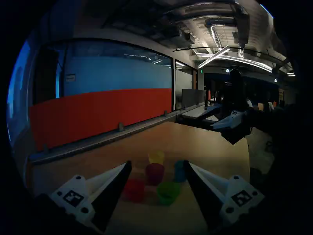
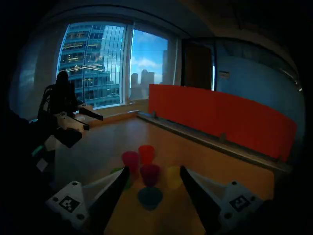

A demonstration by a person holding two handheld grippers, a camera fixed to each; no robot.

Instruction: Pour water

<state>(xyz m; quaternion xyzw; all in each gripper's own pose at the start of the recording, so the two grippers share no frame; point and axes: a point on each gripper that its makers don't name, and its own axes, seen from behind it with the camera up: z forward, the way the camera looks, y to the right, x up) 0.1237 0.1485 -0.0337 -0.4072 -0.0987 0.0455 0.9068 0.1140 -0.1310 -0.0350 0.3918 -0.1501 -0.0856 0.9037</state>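
Wooden table [image 1: 203, 145] holds plastic cups [image 1: 155, 173], probably light; grip mid-wall. The left gripper [image 1: 156, 162] and right gripper [image 2: 153, 168] gape empty.

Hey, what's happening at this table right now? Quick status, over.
Left tool open, holding nothing. Right tool open, holding nothing. Coloured cups clustered on the table, untouched. Nothing between tools and cups.
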